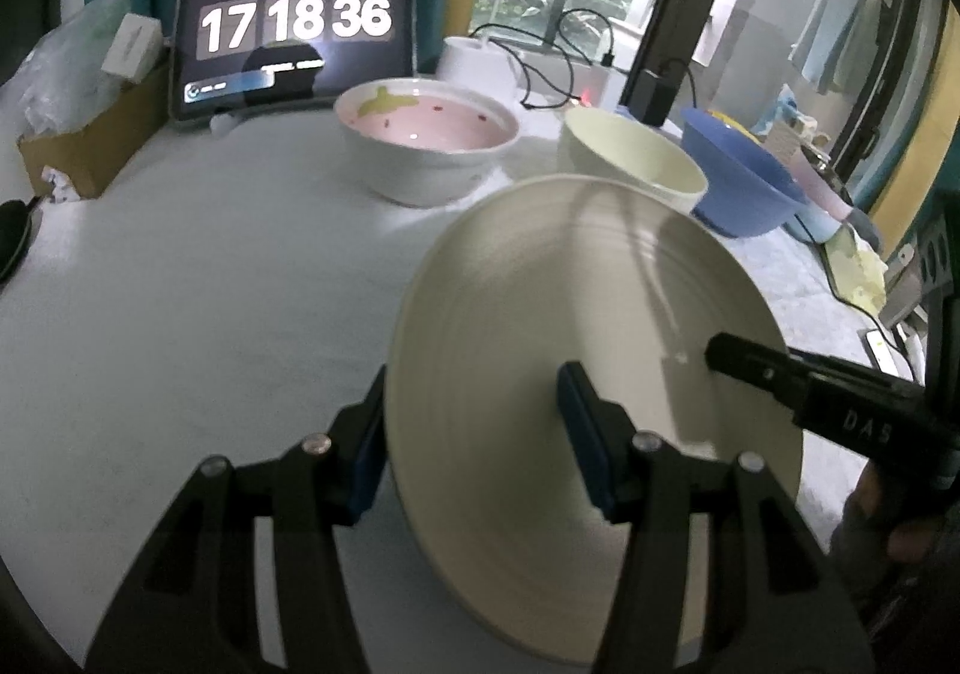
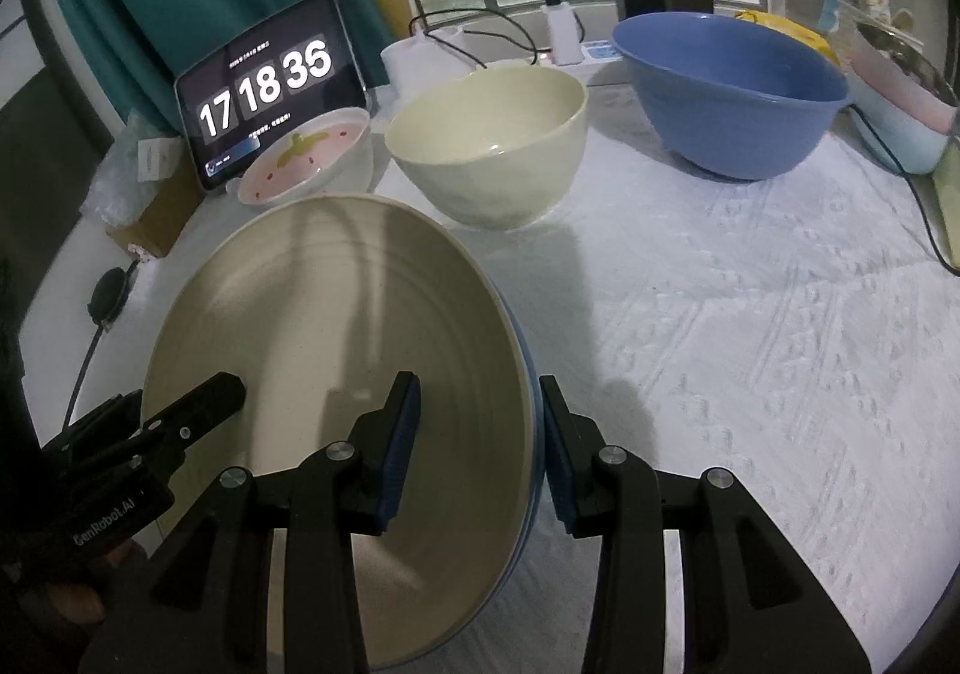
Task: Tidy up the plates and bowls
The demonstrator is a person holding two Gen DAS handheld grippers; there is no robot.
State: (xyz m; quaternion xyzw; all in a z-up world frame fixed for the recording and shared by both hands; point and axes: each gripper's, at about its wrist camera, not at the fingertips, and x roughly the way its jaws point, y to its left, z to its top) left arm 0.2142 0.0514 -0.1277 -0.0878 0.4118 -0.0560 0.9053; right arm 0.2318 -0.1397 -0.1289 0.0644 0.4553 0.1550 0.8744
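Two hand-held grippers hold one big cream plate [image 1: 576,374] between them. The left hand-held gripper [image 1: 474,434] pinches the plate's left rim, with one blue pad on top and one underneath. The right hand-held gripper [image 2: 480,446] pinches the right rim the same way. In the right wrist view a thin blue edge shows under that rim, so a blue plate [image 2: 528,374] may sit below the cream one, but this is hard to tell. The cream plate tilts a little and seems to be lifted just off the white surface [image 2: 750,344].

Behind the plate stand three bowls. The cream bowl [image 2: 492,152] is just behind the plate. The pink bowl [image 2: 306,158] with a strawberry picture is behind the plate too, on the left side of the cream bowl and near the tablet clock [image 2: 264,86]. The big blue bowl [image 2: 732,86] is farther off, to the right of the cream bowl.

The job looks only partly done. The plate is held but not yet put down in its place. The three bowls all stand apart, and none is stacked inside another. Stacking them is probably still left to do.
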